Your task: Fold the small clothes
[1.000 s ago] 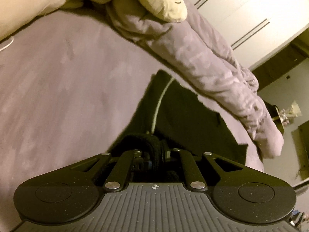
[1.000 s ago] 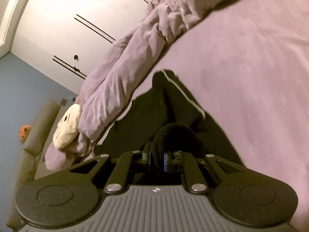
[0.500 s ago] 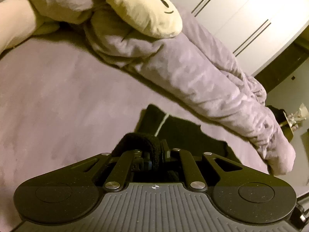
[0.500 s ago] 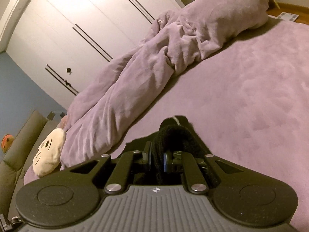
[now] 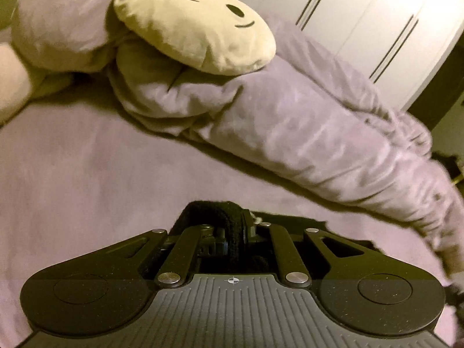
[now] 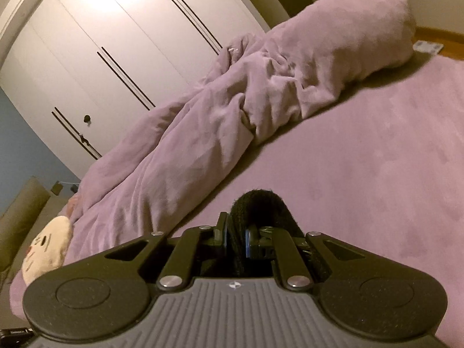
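A small black garment [image 5: 223,211] is pinched in both grippers over a purple bed [image 5: 72,174]. My left gripper [image 5: 232,232] is shut on a bunched fold of it; a dark strip of the cloth trails to the right behind the gripper body. My right gripper [image 6: 236,232] is shut on another bunched black fold [image 6: 261,203] that stands up between the jaws. Most of the garment is hidden below the gripper bodies.
A rolled purple duvet [image 5: 304,121] lies across the far side of the bed, also in the right wrist view [image 6: 232,110]. A cream cat-face cushion [image 5: 197,26] rests on it at the left end. White wardrobe doors [image 6: 116,43] stand behind.
Both grippers have moved forward toward the duvet with the black cloth held. The garment, spread ahead of them one second ago, has dropped out of sight beneath the grippers.
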The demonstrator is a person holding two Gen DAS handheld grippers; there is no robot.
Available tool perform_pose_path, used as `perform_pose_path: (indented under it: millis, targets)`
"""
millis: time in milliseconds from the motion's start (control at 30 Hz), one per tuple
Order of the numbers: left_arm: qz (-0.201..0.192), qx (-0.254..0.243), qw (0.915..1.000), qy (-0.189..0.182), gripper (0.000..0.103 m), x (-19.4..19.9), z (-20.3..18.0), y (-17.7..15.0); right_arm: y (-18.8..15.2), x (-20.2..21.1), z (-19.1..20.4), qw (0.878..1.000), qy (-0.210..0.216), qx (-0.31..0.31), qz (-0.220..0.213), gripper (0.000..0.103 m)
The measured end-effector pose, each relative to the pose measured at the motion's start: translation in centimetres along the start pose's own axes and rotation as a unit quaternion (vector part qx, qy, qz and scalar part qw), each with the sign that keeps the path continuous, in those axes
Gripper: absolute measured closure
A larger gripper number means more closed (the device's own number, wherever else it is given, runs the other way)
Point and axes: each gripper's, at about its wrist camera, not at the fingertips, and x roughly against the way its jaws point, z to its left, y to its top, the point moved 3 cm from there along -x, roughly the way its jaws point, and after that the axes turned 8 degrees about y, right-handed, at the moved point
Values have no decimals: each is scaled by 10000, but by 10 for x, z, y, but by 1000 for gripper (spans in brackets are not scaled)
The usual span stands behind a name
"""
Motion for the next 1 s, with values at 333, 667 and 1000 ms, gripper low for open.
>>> perform_pose_path:
  millis: [333, 667, 1000]
  targets:
    - [-67, -581, 9963, 629, 92, -29, -15, -7, -4, -35, 3, 9985, -276, 478, 49, 93]
    - [-85, -675, 9945, 791, 88, -38, -19, -8, -10, -45, 5, 9958, -472, 788, 37, 93]
    - [-1088, -616, 9858, 1124, 12, 8, 7, -4, 3, -19, 1, 9979, 111, 544, -329, 33]
